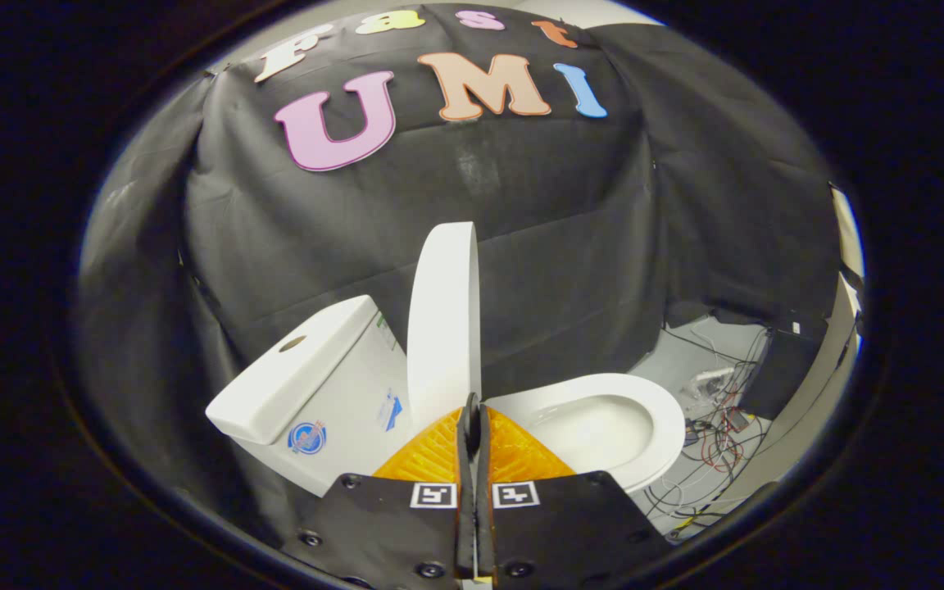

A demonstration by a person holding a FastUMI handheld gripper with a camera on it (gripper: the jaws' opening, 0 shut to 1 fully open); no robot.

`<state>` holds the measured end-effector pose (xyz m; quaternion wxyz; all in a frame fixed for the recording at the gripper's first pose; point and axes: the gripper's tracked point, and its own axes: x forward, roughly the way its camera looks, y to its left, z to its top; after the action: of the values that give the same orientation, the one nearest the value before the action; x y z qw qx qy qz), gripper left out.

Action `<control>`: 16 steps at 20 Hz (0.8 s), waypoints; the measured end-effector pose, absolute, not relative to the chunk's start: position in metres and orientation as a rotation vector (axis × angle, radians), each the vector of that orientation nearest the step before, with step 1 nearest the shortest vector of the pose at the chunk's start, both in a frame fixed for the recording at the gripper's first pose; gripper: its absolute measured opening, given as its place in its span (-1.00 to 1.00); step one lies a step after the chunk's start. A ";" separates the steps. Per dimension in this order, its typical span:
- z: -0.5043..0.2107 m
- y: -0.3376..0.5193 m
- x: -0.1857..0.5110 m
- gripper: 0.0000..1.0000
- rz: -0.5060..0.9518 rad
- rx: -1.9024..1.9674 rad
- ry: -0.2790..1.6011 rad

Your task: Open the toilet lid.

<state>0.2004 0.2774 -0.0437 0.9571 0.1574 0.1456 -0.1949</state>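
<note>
A white toilet stands just ahead of me. Its lid is raised and stands about upright, seen nearly edge-on, between the tank on the left and the open seat and bowl on the right. My gripper is shut, its two fingers pressed flat together with nothing visible between them. The tips sit right at the lower near edge of the lid; I cannot tell whether they touch it.
Black cloth walls close in behind and beside the toilet. On the grey floor to the right lie tangled cables, a white power strip and a dark box.
</note>
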 end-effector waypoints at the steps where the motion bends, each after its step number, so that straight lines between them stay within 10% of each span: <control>1: -0.042 0.284 0.204 -0.97 -0.387 0.317 0.293; 16: -0.037 0.378 0.250 -0.96 -0.293 0.104 0.299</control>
<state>0.2504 0.3784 -0.0366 0.9768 0.0516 0.1485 -0.1451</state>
